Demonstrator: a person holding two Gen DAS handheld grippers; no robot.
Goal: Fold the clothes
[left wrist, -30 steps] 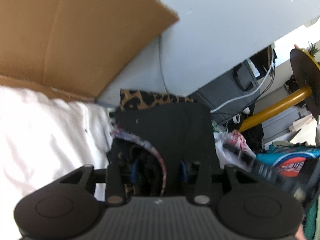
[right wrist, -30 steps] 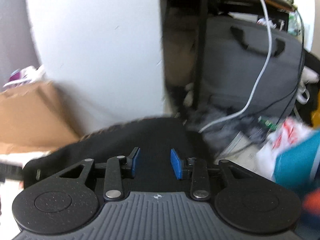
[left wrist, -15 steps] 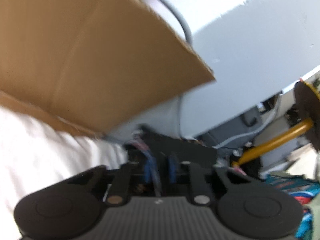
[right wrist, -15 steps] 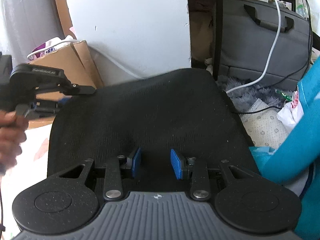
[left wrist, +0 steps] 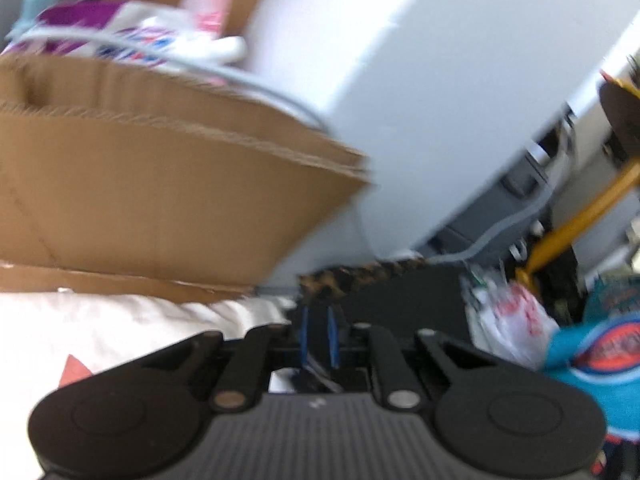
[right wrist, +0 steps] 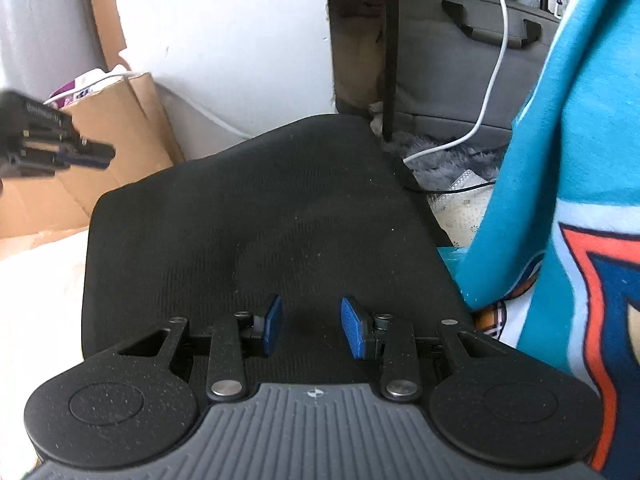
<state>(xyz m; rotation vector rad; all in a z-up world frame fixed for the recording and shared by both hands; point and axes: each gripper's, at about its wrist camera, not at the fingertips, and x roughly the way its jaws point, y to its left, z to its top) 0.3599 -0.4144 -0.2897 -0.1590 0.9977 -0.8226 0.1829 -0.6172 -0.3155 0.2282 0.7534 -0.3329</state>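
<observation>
Having just closed since 1s ago, left hand-held gripper (left wrist: pixel 317 334) seemingly pinches dark cloth (left wrist: pixel 316 374); right hand-held gripper (right wrist: pixel 312 330) half-open, empty.

A chair seat (right wrist: pixel 260 216) lies straight ahead of the right tool (right wrist: pixel 312 330). A cardboard box (right wrist: pixel 120 136) stands to its left against the wall (right wrist: pixel 224 40), a bag (right wrist: pixel 452 64) behind it, and a shirt (right wrist: pixel 580 160) hangs at its right. The left tool (right wrist: pixel 60 148) hovers before the box.

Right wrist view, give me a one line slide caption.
Open right gripper hovers over a black chair seat, teal jersey at right, left gripper near a cardboard box.
</observation>
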